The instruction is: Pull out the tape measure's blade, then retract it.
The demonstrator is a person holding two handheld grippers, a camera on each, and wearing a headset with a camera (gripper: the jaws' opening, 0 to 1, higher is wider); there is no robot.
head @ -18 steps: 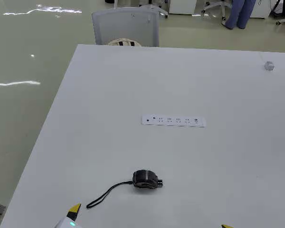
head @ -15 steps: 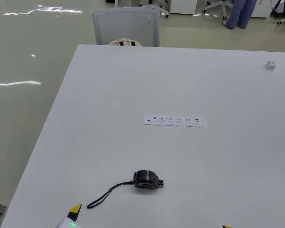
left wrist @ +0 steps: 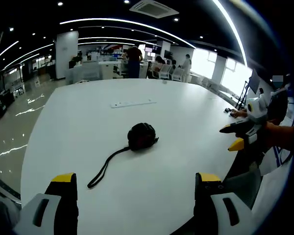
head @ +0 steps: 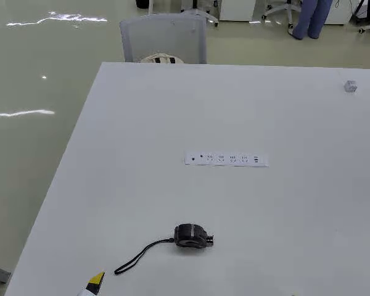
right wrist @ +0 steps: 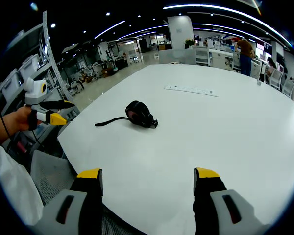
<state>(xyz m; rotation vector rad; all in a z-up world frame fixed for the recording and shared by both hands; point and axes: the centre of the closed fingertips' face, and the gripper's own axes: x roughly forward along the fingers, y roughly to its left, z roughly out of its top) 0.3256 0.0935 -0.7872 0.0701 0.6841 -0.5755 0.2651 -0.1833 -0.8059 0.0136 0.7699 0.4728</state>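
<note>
Tape measure (head: 193, 236) lies mouth rightward, strap (head: 139, 256) trailing left; left tool (left wrist: 135, 178) and right tool (right wrist: 147, 173) both apart.

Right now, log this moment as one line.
black tape measure: untouched on white table, blade in | left tool: open, empty | right tool: open, empty

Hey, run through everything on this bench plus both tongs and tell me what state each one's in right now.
tape measure: lying on the table, blade in, not held.
strap: slack, trailing from the case.
left tongs: open, empty.
right tongs: open, empty.
power strip: nothing plugged in.
chair: pushed against the table's far edge.
</note>
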